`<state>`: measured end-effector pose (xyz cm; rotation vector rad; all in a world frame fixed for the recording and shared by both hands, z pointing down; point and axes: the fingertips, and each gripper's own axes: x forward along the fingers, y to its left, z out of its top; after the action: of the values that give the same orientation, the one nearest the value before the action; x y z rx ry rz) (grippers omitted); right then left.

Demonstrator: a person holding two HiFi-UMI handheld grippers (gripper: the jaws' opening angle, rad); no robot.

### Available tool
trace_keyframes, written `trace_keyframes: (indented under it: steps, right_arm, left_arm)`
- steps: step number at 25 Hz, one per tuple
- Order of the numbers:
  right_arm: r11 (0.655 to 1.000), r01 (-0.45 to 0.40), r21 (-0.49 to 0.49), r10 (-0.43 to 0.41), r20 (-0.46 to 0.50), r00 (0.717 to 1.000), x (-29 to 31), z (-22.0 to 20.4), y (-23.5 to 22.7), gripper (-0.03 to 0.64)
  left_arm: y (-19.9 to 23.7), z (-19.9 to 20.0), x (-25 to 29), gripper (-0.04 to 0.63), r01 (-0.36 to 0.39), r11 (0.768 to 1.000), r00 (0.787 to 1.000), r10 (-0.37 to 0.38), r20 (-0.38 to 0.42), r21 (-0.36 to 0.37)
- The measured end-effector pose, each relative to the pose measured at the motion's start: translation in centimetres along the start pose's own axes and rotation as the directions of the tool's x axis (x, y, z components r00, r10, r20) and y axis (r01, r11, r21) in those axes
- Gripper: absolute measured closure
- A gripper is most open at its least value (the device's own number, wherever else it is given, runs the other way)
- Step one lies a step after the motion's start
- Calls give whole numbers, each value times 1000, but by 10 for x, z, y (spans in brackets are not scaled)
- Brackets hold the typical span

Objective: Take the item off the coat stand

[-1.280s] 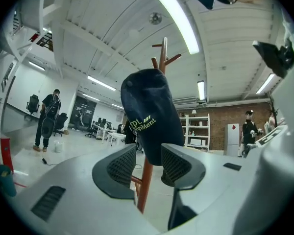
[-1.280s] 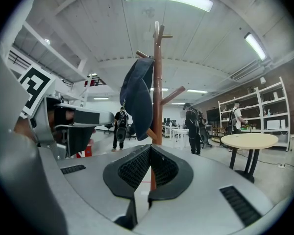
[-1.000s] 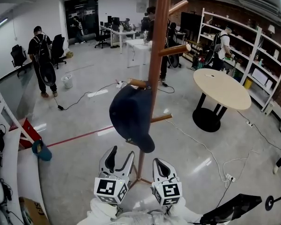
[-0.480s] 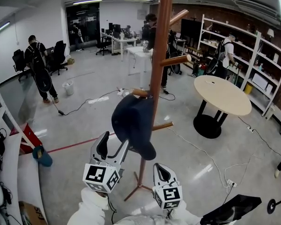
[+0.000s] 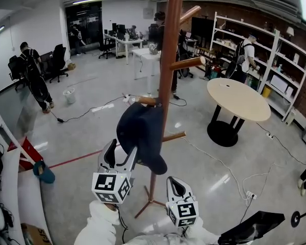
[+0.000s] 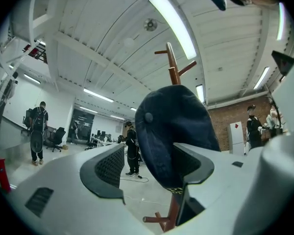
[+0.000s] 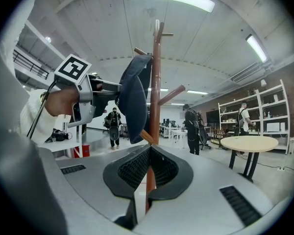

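Coat stand [image 5: 169, 60] top cut off, navy cap [image 5: 140, 137] lower edge hidden behind left hand-held gripper [image 5: 123, 150], jaws just opened wide, cap seen between them, ungripped, right hand-held gripper [image 5: 174, 182] closed, empty.

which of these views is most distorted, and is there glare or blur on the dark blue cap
Head view: mild fisheye, white shelving bows, glossy grey floor carries pale light reflections, dark blue cap sharp, no glare. Left gripper view: strong fisheye, black corners, ceiling light strip blown out, cap shaded but in focus. Right gripper view: same vignette, brown wooden stand pole near centre stays straight.
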<state>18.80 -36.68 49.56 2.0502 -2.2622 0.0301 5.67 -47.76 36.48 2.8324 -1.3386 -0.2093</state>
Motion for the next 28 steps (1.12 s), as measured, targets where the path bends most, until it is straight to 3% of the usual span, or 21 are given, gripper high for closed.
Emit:
trace_keyframes:
  steps: [6,10,17,24,28]
  right_arm:
    - [1000,8,9,-8,-5,1000,0,-3,-2,607]
    - [1000,10,12,-10,-6,1000,1,-3,-2,607]
    - [1000,27,15,-27,-13,1000,-3,-7,-10,607]
    - [999,29,15,-29,-14,999,-9,-6,-9,607]
    - [1000,27,13,-27,-10,1000,-11,-3,-8,607]
  left_arm:
    - [-6,4,3,306,40,999,999,-40,5,-7]
    - [-9,6,3,412,36,999,999,-36,6,8]
    - [-12,6,3,456,28,1000,1000,-28,10,11]
    - [-16,14,-5,570,-3,998,1000,2,21,62]
    - [-16,23,-10,578,-8,998,999,5,51,64]
